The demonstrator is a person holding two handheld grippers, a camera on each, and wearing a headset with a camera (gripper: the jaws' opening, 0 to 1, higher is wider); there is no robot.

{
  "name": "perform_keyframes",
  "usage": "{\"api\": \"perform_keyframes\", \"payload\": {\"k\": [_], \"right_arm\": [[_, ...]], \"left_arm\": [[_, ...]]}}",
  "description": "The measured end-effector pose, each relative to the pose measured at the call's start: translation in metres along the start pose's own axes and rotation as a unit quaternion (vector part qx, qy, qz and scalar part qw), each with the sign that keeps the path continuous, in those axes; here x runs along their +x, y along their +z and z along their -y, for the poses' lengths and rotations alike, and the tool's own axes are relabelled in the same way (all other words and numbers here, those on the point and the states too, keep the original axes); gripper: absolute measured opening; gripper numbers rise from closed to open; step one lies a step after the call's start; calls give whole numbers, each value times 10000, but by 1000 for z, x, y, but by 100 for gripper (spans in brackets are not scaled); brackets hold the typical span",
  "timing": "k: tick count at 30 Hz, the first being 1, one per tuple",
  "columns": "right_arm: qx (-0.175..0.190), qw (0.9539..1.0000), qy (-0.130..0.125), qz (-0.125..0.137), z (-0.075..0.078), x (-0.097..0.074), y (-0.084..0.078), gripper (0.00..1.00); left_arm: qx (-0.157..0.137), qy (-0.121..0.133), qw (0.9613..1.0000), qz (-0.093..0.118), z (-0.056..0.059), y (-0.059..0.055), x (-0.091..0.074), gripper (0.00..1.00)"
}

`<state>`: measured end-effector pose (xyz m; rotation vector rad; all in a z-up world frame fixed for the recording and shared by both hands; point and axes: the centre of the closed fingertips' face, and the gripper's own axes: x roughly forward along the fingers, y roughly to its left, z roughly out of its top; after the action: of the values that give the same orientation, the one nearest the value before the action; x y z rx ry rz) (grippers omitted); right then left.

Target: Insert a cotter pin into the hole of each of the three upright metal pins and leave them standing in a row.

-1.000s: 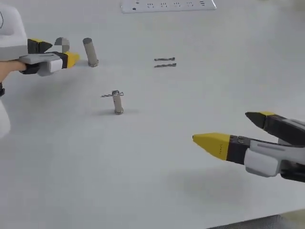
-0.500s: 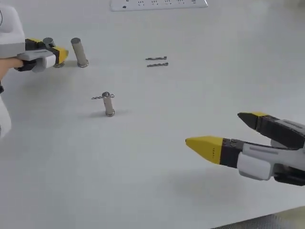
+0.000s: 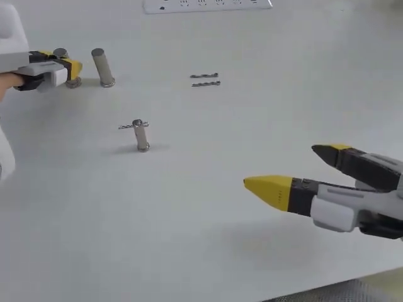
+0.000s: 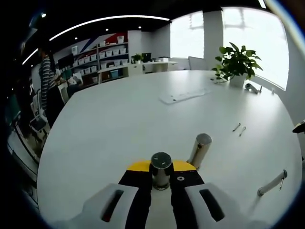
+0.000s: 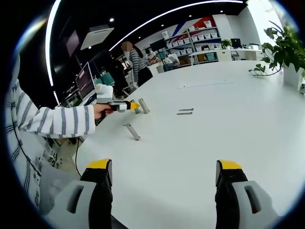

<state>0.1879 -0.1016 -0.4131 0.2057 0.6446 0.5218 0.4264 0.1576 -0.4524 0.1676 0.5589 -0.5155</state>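
judging from how things lie, about a third of the job is done. one short grey upright metal pin (image 3: 141, 137) stands alone in the middle of the white table (image 3: 189, 239), with a thin wire cotter pin (image 3: 131, 126) already through the hole near its top. two more grey metal pins stand at the far left with no wire in them. the bare pin on the right (image 3: 101, 66) stands free. the bare pin on the left (image 3: 61, 54) sits between the jaws of the left gripper (image 3: 71, 67). the left gripper view shows the yellow-tipped black jaws closed against its sides just below the cap. the two spare cotter pins (image 3: 205, 79) lie side by side further right, well apart from both bare pins. the right gripper (image 3: 280, 167) hovers at the near right over bare table, jaws spread wide and holding nothing. left to do are two insertions and, as i read it, bringing the finished pin into line with the others, since it stands nearer than they do. nothing blocks the way to the spare cotter pins. a white power strip (image 3: 208, 5) lies at the far edge, and a potted green plant (image 4: 238, 59) stands further off on the table.
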Motion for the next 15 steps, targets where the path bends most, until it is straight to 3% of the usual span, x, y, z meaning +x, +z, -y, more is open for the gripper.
{"api": "perform_keyframes", "payload": {"k": [3,7,11,15], "right_arm": [[-13,10000,2,20,-1,0,1,88],[-42,10000,-6,50,-1,-1,4,88],[-90,9999,-26,102,-1,-3,7,88],[-135,9998,-18,124,-3,-4,9,88]], "left_arm": [[-64,-42,10000,21,1,1,-6,9],[29,-6,9999,147,4,13,-19,9],[167,-128,9994,282,14,24,-37,10],[188,-178,9993,277,24,27,-52,9]]}}
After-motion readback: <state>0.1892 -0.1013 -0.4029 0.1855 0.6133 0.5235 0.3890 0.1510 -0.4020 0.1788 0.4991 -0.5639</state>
